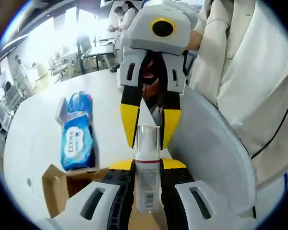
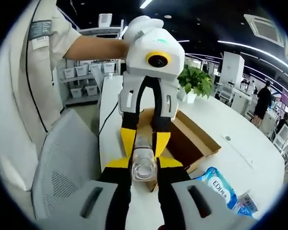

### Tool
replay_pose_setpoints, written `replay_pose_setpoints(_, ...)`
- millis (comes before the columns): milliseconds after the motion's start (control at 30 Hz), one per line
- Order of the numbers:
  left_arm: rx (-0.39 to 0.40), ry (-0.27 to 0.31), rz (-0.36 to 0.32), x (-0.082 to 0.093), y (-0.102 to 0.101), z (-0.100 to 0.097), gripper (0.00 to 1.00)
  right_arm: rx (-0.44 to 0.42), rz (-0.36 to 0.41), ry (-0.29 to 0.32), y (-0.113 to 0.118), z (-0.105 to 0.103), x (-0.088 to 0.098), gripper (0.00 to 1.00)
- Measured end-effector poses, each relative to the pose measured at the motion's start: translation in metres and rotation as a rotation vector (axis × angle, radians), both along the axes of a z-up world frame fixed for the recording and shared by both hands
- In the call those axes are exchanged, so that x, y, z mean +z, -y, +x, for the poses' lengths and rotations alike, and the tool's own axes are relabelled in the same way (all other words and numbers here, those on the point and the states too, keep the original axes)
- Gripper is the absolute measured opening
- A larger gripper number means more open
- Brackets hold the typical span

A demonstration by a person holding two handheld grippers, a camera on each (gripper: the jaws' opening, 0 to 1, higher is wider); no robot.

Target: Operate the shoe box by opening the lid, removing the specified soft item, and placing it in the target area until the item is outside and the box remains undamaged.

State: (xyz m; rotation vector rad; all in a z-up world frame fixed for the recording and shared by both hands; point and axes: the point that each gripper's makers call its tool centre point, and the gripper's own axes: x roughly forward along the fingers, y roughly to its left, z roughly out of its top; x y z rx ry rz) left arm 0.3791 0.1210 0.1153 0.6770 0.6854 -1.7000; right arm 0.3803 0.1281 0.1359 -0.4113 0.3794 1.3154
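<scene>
Bottle (image 1: 147, 167) is being pinched between both tools, left tool (image 1: 147, 178) and right tool (image 2: 143, 178), above the open shoe box (image 2: 192, 139). Blue wipes pack (image 1: 78, 139) is lying on the white desk (image 1: 33, 129), just beside the box.

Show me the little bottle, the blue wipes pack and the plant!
bottle (image 1: 147, 175): left gripper view, its clear body.
blue wipes pack (image 1: 78, 139): left gripper view, label middle.
plant (image 2: 198, 80): right gripper view, its leaves.

White gripper (image 2: 144, 143) bodies, yellow-and-black jaws, yellow-ringed lens housing; cream short-sleeved shirt (image 1: 249, 72) with dark piping, buttons.
</scene>
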Motion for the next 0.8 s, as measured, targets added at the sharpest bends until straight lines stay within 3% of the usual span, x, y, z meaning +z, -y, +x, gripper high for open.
replay_pose_setpoints(367,0.018,0.034,-0.019,-0.003,0.004,0.005,0.18,0.005,-0.02,0.011,0.005,0.004,-0.002,0.16)
replay_pose_setpoints(600,0.08,0.037,-0.014,-0.003,0.004,0.012,0.19,0.018,-0.034,0.029,0.007,0.01,-0.001,0.16)
replay_pose_setpoints(800,0.112,0.062,-0.024,-0.001,0.003,0.017,0.27,0.026,-0.048,0.029,0.011,0.012,-0.002,0.16)
